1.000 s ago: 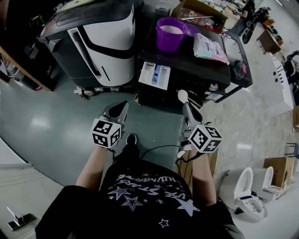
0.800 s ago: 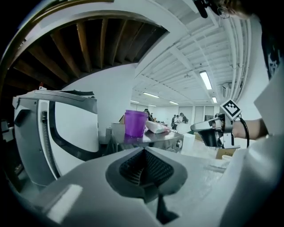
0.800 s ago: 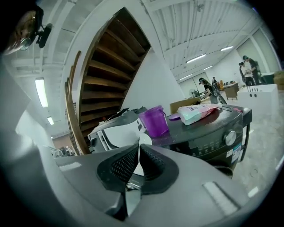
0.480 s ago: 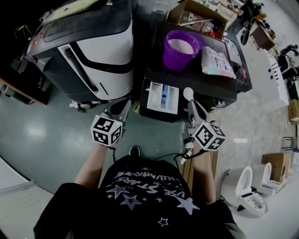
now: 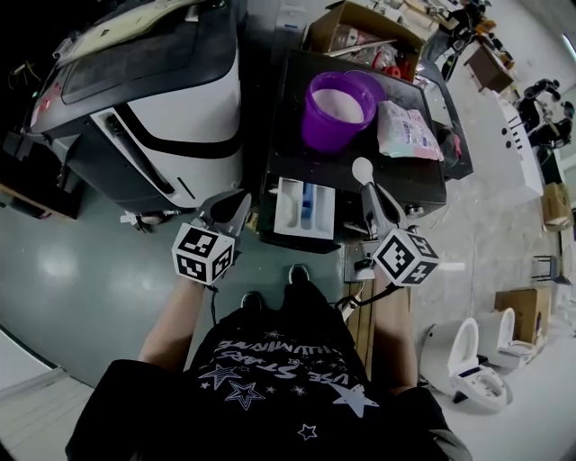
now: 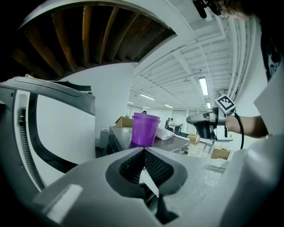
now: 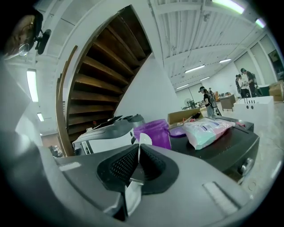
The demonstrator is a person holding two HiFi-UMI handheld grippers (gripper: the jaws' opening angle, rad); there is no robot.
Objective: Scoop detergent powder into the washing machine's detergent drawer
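Right hand-held gripper (image 7: 138,153) clamps spoon (image 5: 362,169) handle; head view shows its bowl.

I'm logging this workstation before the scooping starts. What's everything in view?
washing machine: one, black, centre, ahead of the person
detergent drawer: one, white with blue insert, pulled open at its front
tub: one, purple, white powder inside, on the washing machine
pouch: one, pale printed, right of the tub
appliance: one, white and dark grey, left
cardboard box: one, brown, behind the washing machine
toilets: two, white, floor at lower right
spoon: one, white, in the right gripper
left gripper: one, grey, shut, empty, near the drawer
right gripper: one, grey, shut on the spoon
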